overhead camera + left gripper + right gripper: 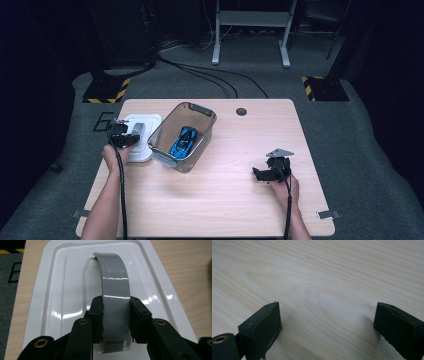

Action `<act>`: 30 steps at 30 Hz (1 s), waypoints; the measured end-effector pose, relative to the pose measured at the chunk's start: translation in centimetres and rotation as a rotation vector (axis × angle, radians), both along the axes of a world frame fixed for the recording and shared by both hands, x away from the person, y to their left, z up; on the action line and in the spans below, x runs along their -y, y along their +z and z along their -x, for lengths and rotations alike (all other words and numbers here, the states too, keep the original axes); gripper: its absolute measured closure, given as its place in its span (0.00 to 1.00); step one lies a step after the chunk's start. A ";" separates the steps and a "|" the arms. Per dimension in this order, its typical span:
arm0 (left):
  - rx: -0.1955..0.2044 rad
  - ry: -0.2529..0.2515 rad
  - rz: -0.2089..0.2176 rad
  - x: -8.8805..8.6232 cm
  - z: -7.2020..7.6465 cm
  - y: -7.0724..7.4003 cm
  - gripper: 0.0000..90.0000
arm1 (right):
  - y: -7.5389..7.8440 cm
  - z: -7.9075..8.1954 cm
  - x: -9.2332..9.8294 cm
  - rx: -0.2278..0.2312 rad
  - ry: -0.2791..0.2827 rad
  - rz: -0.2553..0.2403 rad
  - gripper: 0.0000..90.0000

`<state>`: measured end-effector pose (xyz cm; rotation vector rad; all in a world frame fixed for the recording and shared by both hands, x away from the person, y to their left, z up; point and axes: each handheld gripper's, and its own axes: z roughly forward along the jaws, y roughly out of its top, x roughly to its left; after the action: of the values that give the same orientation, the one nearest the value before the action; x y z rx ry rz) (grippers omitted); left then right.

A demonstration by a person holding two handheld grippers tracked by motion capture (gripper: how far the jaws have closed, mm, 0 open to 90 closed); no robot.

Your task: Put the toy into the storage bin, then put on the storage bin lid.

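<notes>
A white lid (143,131) lies flat on the table's left side, and its grey arched handle (115,292) stands up from the middle. My left gripper (116,315) is shut on that grey handle, one pad pressed against each edge. In the high view the left gripper (124,136) sits over the lid's near left part. Beside the lid stands a clear grey bin (165,145) with a blue toy car (183,139) inside. My right gripper (327,322) hovers low over bare wood, jaws wide apart and nothing between them. It also appears at the table's right (265,174).
The wooden table (240,200) has a dark round hole (241,111) near its far edge. Cables and a metal stand's legs lie on the grey floor beyond. Hazard-striped bases stand at the far left and far right.
</notes>
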<state>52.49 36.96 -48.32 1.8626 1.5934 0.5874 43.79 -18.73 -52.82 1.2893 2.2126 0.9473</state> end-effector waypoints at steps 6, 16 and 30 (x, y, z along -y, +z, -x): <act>0.043 -0.004 -0.010 0.0 0.9 1.7 0.75 | 0.0 0.0 0.0 0.000 0.000 0.000 0.07; 0.116 0.006 -0.010 -0.5 2.0 6.2 0.75 | 0.0 0.0 0.0 0.000 0.000 0.000 0.07; 0.159 -0.032 -0.031 -0.3 3.2 10.9 0.75 | 0.0 0.0 0.0 0.000 -0.001 0.000 0.07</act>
<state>49.27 37.29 -37.42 1.8119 1.4567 0.7311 43.78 -18.72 -52.82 1.2903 2.2121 0.9475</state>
